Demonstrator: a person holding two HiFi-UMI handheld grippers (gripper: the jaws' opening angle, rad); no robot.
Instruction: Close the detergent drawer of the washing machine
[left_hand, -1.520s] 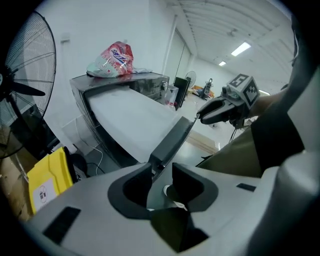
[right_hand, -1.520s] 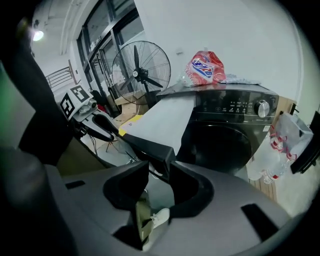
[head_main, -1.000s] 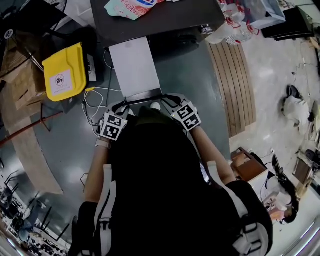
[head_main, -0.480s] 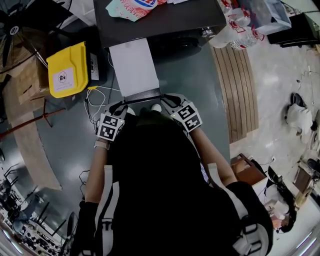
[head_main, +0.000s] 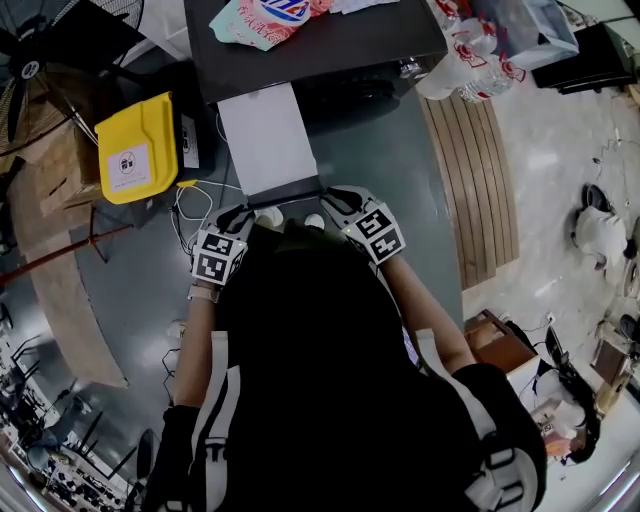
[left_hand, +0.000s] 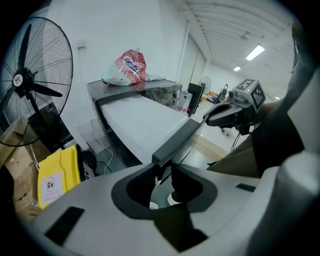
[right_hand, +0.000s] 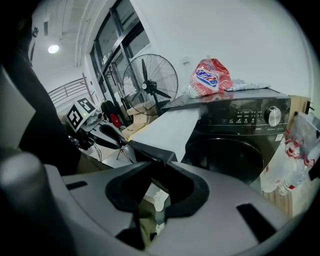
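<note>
The washing machine (head_main: 340, 45) stands at the top of the head view with its long white detergent drawer (head_main: 268, 135) pulled far out toward me. The drawer's dark front panel (head_main: 287, 193) faces me. My left gripper (head_main: 240, 215) sits at the panel's left end. In the left gripper view the jaws (left_hand: 162, 167) pinch the panel's corner (left_hand: 172, 142). My right gripper (head_main: 337, 199) is at the panel's right end. Seen from the right gripper view, that gripper (right_hand: 152, 175) holds the other corner (right_hand: 150, 152) between its jaws.
A red-and-white detergent bag (head_main: 265, 15) lies on the machine's top. On the floor to the left a yellow container (head_main: 138, 147) sits beside loose cables. Behind it stands a fan (left_hand: 30, 85). A wooden pallet (head_main: 470, 170) and bagged bottles (head_main: 470, 60) lie to the right.
Both grippers stay at the ends of the drawer's front panel. The right one has edged slightly upward. The drawer looks as far out as before.
</note>
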